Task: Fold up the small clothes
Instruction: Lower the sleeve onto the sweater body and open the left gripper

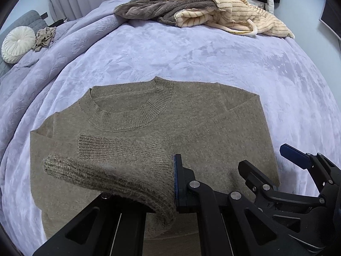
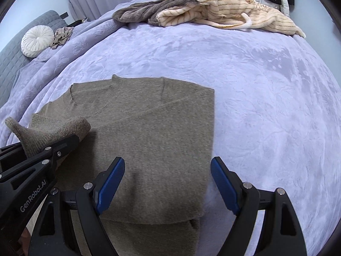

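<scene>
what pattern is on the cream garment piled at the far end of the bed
Thin brownish stripes on cream plush fabric, clearest in the right wrist view.

Surface: bed (image 1: 191, 49) under a lavender embossed plush blanket (image 2: 266, 111)
Near edge: olive knit sweater (image 2: 153, 138) — lying flat on the blanket
Far edge: brown fleece garment (image 1: 153, 8) touching a cream striped fleece garment (image 1: 245, 12) — both rumpled
Far left: round white cushion (image 1: 18, 43), beige crumpled cloth (image 1: 44, 37) beside it

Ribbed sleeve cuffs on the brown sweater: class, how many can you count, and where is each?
2. One ribbed cuff lies flat across the sweater below the neckline; the other cuff is lifted, pinched in the left gripper. None appear hidden.
</scene>
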`<state>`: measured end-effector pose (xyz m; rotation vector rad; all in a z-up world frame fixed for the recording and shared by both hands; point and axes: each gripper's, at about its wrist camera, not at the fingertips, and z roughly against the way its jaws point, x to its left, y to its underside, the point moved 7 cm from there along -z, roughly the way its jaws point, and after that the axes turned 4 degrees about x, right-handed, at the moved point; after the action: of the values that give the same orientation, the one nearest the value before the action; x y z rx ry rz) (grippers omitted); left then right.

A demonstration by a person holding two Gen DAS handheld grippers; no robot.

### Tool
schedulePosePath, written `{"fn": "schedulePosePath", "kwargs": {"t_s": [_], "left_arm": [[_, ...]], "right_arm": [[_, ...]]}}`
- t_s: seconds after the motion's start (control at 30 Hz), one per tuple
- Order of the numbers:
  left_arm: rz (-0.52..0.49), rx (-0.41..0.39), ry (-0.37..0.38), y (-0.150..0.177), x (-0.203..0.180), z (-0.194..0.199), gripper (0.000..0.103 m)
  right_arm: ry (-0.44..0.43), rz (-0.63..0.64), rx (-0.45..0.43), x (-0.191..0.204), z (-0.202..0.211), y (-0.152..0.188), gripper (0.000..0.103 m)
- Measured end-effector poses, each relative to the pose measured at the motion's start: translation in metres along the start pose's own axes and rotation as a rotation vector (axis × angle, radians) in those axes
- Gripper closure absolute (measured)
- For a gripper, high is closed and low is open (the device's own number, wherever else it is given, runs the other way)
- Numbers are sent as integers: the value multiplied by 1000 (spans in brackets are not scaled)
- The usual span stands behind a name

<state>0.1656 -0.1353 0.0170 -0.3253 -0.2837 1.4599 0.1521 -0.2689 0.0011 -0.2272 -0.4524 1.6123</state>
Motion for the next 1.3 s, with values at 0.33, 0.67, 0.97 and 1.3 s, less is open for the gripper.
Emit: {"fn": "schedulePosePath", "kwargs": {"t_s": [0.33,0.67,0.97,1.3], "left_arm": [[-27,13,2,0,-19,-6,97],[-47,36,4,0,-35,-18,97],[-69,64,25,5,-47,-33,97],[-11,121,228,6,-37,-29,79]], "right_arm": [[55,27,-8,-13,7,7,18],[76,23,-3,-27,9,16,18],[101,32,0,-35,11,24,18],[84,28,3,-37,15,35,18]]}}
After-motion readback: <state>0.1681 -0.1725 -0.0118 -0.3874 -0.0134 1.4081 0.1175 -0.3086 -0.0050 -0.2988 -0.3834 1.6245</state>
